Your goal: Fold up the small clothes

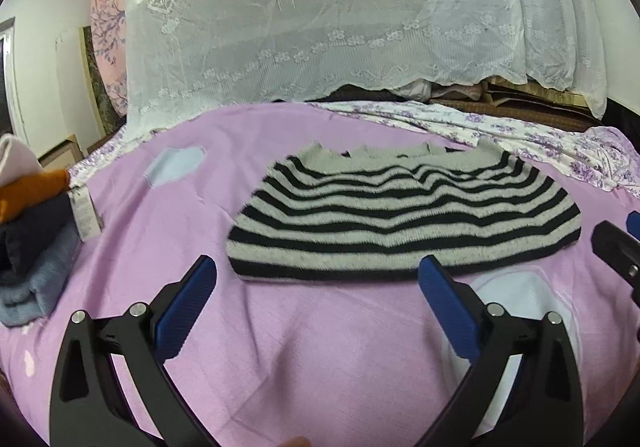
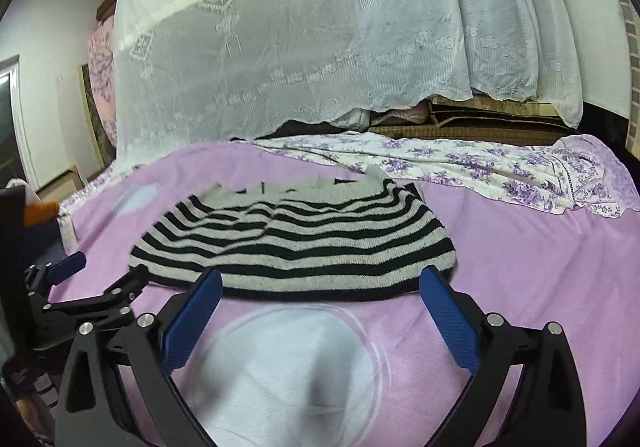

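Lying flat: fuzzy striped knit sweater (image 1: 404,223)

wrist views — same striped sweater (image 1: 404,215)

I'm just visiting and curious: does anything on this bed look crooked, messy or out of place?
Nothing looks damaged or spilled. The striped sweater lies folded on the pink blanket, but its far edge is uneven, with grey bits sticking up raggedly, and some stripes ripple near the top. A stack of folded clothes sits at the left.
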The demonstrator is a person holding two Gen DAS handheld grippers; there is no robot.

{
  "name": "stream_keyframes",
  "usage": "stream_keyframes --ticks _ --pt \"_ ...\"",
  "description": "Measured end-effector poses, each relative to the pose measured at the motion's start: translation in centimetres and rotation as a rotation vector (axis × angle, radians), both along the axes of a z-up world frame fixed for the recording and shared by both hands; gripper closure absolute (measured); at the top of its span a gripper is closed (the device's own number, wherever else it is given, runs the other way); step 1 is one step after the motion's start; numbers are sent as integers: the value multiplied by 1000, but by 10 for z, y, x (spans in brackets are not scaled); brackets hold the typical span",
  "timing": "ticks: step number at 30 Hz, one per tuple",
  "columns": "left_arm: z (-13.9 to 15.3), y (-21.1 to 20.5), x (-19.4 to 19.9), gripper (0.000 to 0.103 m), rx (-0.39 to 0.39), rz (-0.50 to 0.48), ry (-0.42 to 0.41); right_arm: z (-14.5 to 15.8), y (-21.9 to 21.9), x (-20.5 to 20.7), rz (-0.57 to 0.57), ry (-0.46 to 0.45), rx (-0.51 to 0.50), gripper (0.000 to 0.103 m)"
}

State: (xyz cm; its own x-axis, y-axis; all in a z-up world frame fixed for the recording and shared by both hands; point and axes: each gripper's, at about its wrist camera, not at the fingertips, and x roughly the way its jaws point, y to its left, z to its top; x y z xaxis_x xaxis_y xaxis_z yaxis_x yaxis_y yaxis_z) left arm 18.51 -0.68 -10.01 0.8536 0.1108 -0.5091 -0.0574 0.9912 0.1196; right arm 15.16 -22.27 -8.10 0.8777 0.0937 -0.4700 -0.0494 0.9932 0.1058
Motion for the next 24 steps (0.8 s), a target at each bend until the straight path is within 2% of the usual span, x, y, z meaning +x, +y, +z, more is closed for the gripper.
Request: stream_keyframes --ticks 5,10,14,16,19,21,24 --pt "34 7 7 5 -59 -2 8 33 7 0 20 -2 5 4" --pt "74 11 20 5 -109 11 -10 82 12 26 3 15 -17 4" --pt "94 17 35 4 -169 41 -7 104 9 35 -9 -7 13 4" --pt "94 19 38 4 -202 41 -1 99 6 35 -4 -16 29 4" --pt "80 20 41 4 -240 30 7 83 5 46 14 38 17 4" --pt "65 18 46 4 -223 28 23 75 5 51 11 54 24 4" --pt "46 11 53 4 -151 30 40 63 2 59 -4 75 52 4"
